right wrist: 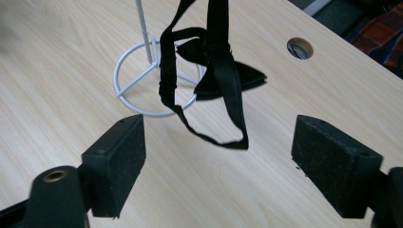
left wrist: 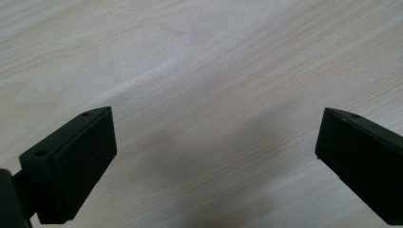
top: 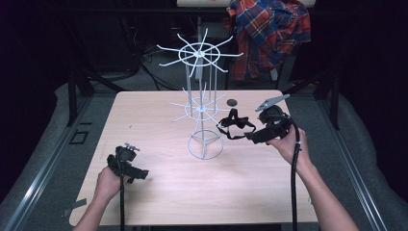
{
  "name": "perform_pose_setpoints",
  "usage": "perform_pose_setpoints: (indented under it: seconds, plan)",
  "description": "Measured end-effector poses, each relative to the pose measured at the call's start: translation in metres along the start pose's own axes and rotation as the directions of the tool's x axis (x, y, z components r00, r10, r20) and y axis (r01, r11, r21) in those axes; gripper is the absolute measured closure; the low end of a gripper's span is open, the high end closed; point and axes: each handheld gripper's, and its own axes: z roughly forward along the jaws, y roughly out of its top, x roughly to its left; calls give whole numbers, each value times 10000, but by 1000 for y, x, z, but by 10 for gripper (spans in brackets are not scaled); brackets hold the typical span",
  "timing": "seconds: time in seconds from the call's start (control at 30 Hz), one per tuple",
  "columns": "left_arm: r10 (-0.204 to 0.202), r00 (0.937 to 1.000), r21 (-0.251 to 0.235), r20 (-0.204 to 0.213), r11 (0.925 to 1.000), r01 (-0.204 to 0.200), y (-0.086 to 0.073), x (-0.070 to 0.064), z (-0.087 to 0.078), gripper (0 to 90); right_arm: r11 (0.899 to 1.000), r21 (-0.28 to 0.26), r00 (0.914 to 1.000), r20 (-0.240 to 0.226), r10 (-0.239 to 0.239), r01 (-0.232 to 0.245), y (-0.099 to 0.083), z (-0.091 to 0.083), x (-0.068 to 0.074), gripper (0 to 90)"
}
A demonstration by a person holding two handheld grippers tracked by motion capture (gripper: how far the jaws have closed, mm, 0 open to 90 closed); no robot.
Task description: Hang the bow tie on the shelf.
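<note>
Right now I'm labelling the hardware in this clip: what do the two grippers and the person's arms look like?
Both grippers are black. The left gripper and right gripper each have two blocky jaws with flat, matte pads and trail a black cable. The right one carries a grey three-cornered plate. The forearms are bare, with no sleeves.

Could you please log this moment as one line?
right claw: open, behind hanging bow tie | left claw: open over table | wire rack: upright

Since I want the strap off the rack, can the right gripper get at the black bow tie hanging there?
Probably yes. The right gripper has its jaws wide apart, and the black bow tie with its strap loop dangles from the white wire rack just ahead of them, nothing between.
</note>
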Motion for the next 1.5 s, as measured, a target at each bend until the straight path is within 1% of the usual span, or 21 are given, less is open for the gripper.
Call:
perform_pose_setpoints:
  seconds: [0.17,0.47,0.5,0.63,0.67,0.87,0.9,0.93,0.97,1.0,1.07,1.1,1.17,1.2,1.3,1.33,1.37,1.4,1.43,1.47,1.5]
  plan:
    - [42,10000,35,29,10000,-42,0,-1,0,0,10000,73,10000,-44,28,-27,-11,-7,1,139]
    - [33,10000,40,0,10000,-33,0,-1,0,0,9994,298,9998,-64,174,-172,-40,-8,2,112]
    - [36,10000,44,-1,10000,-36,0,-1,0,0,9993,286,9997,-88,240,-238,-43,-8,2,108]
    - [15,10000,53,-16,10000,-15,0,-2,0,0,9987,451,9997,-52,223,-221,-57,-6,3,87]
    - [12,10000,57,-17,10000,-12,0,-2,0,1,9980,586,9997,-68,227,-223,-60,-5,3,85]
    - [52,10000,83,-35,10000,-52,0,-2,1,0,9955,853,9989,-167,435,-419,-80,-1,2,68]
    - [58,10000,89,-52,9999,-58,1,-2,1,0,9955,827,9987,-208,471,-452,-83,1,2,66]
    - [63,10000,96,-49,9999,-63,1,-2,1,1,9941,1009,9991,-120,408,-394,-86,2,2,64]
    - [65,10000,96,-53,9999,-64,1,-2,1,1,9944,964,9989,-108,451,-439,-89,3,2,64]
    - [75,10000,119,-38,9999,-75,1,-2,1,1,9934,1046,9988,-82,492,-481,-91,4,1,64]
    - [91,10000,122,-38,9999,-90,1,-2,1,1,9916,1115,9974,-209,686,-659,-98,8,-1,65]
    - [94,9999,121,-35,9999,-94,1,-2,1,0,9910,1141,9974,-118,713,-695,-100,10,-2,64]
    - [95,9999,117,-36,9999,-95,1,-2,1,0,9889,1303,9972,-134,742,-719,-105,13,-4,65]
    - [94,9999,119,-38,9999,-94,1,-2,1,0,9880,1260,9955,-194,926,-895,-109,15,-3,65]
    - [179,9998,106,-22,9998,-178,1,-2,1,1,9845,1507,9952,-248,947,-899,-116,22,-4,65]
    - [188,9998,97,-17,9998,-188,1,-3,1,0,9824,1574,9940,-281,1061,-1004,-119,25,-2,63]
    - [190,9998,80,-13,9998,-190,1,-3,1,0,9788,1812,9946,-216,1013,-958,-122,29,-2,62]
    - [195,9998,89,10,9998,-196,1,-3,0,0,9749,1980,9935,-300,1102,-1022,-124,33,-2,59]
    - [195,9998,61,6,9998,-195,1,-3,0,0,9731,2073,9930,-409,1108,-1001,-127,38,-2,54]
    - [188,9998,22,-10,9998,-188,1,-3,0,0,9685,2298,9937,-349,1066,-958,-129,41,-1,52]
    - [186,9998,-4,3,9998,-186,1,-2,0,0,9655,2438,9935,-438,1050,-912,-131,44,-1,50]
